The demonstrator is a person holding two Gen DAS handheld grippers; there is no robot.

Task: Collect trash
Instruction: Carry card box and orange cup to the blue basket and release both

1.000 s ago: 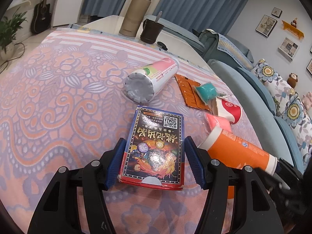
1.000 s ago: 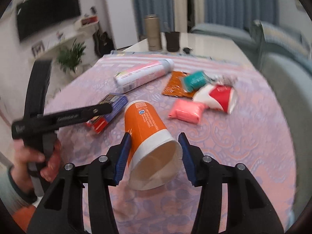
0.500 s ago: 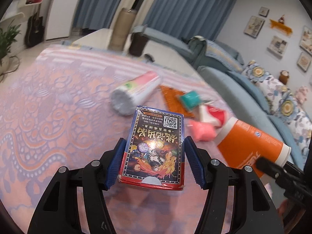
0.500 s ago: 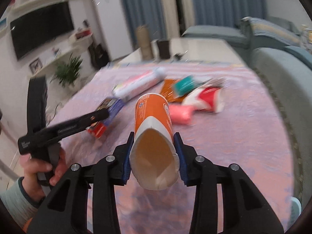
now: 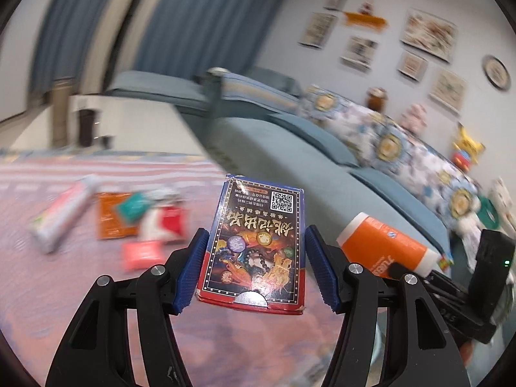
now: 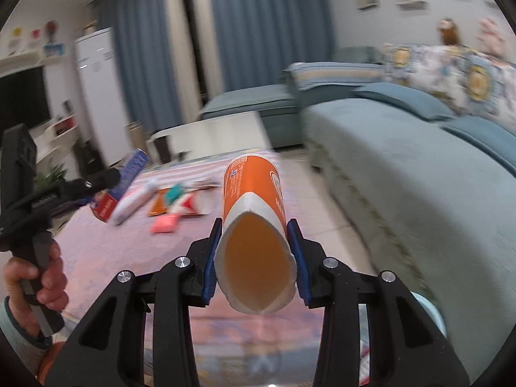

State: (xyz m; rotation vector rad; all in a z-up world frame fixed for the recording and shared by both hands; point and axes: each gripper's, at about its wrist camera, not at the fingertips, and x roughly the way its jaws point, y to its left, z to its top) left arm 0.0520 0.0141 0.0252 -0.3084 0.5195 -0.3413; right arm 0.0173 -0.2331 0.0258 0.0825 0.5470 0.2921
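Note:
My left gripper (image 5: 256,271) is shut on a flat blue and red card box (image 5: 258,242) and holds it in the air above the table. My right gripper (image 6: 254,261) is shut on an orange and white paper cup (image 6: 254,213), squeezed oval, lifted off the table. The cup also shows in the left wrist view (image 5: 383,251), and the box in the right wrist view (image 6: 122,180). On the patterned tablecloth (image 5: 48,290) lie a pink and white tube (image 5: 61,216), an orange packet (image 5: 111,219), a teal wrapper (image 5: 133,206), a red and white wrapper (image 5: 164,229) and a pink packet (image 5: 142,253).
A blue sofa (image 6: 419,167) with flowered cushions runs along the right of the table. A white coffee table (image 6: 209,135) with a dark cup stands behind. A light blue rim (image 6: 429,309) shows low at the right, below the right gripper.
Both grippers have risen and swung to the right with the box and the cup. The table's trash now sits lower and further left in both views. The cup is squeezed narrower.

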